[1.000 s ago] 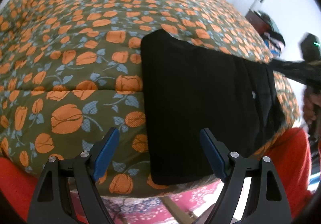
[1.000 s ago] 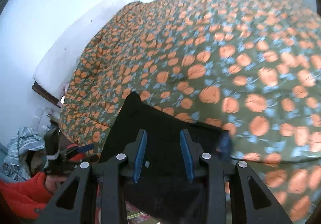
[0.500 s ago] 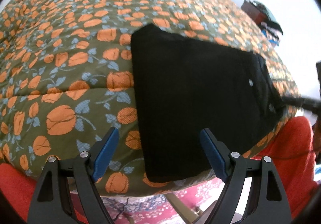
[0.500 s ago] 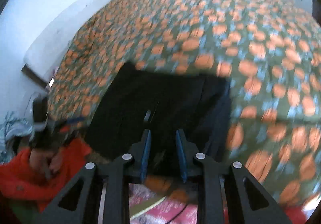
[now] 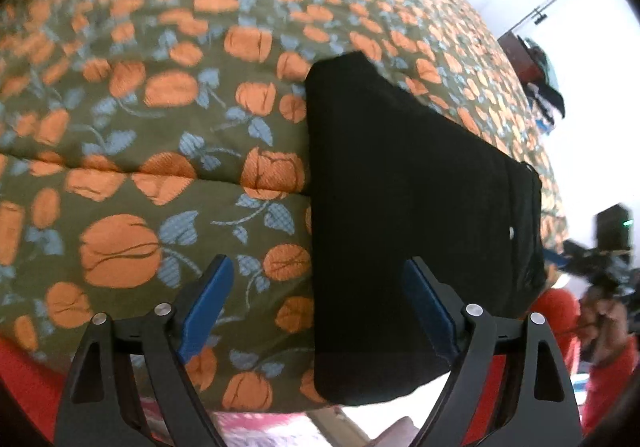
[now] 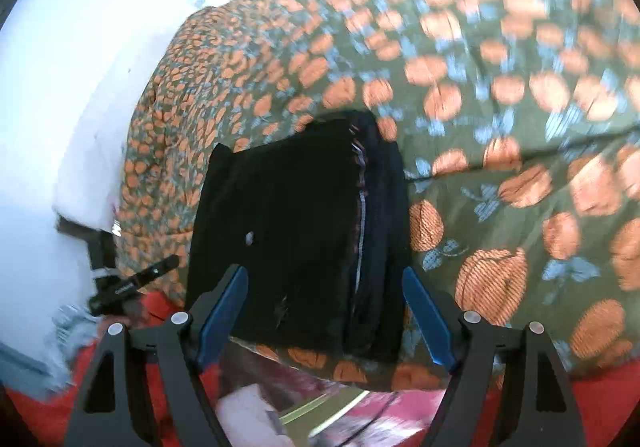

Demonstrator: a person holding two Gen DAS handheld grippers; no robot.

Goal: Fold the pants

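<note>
The black pants (image 5: 404,215) lie folded into a flat rectangle near the bed's front edge, on the floral quilt (image 5: 160,151). My left gripper (image 5: 320,279) is open and empty, hovering over the fold's left edge. In the right wrist view the pants (image 6: 288,231) show a small silver button and the waistband's layered edge on the right. My right gripper (image 6: 324,287) is open and empty, just above the near end of the pants. The right gripper shows at the left view's right edge (image 5: 600,259). The left gripper shows in the right view (image 6: 132,283).
The olive quilt with orange flowers (image 6: 500,119) covers the whole bed. Red cloth (image 5: 560,311) hangs below the bed's front edge. A white wall (image 6: 60,87) and dark furniture with clothes (image 5: 536,75) stand beyond the bed.
My right gripper has opened and let go of the pants, drawing back toward the bed's edge. My left gripper has moved closer to the quilt.
</note>
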